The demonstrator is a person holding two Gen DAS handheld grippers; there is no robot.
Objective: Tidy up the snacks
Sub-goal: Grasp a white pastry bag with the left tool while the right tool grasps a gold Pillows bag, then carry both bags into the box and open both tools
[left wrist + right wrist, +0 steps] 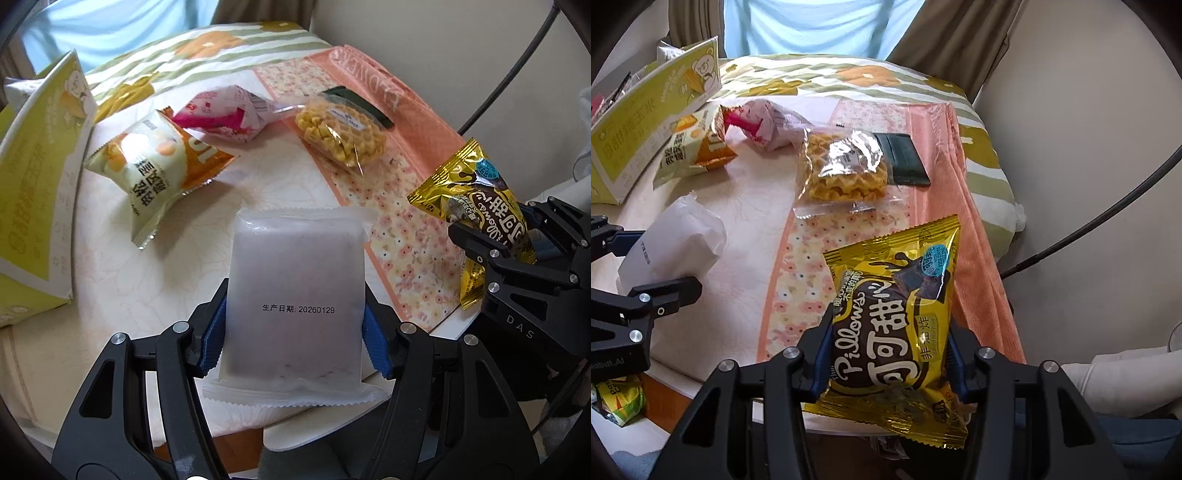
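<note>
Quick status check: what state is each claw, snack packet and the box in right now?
Left claw: shut on white packet.
Right claw: shut on gold cocoa packet.
Waffle bag: sealed, lying flat.
Orange-white packet: sealed, lying.
Pink packet: lying.
Yellow-green box: open, packets inside.

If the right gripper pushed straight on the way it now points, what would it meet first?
The right gripper is shut on the gold cocoa snack packet. Straight ahead lies the pink floral cloth, so the packet's front edge would probably land there first; the waffle snack bag sits farther on. Depth is unclear.
</note>
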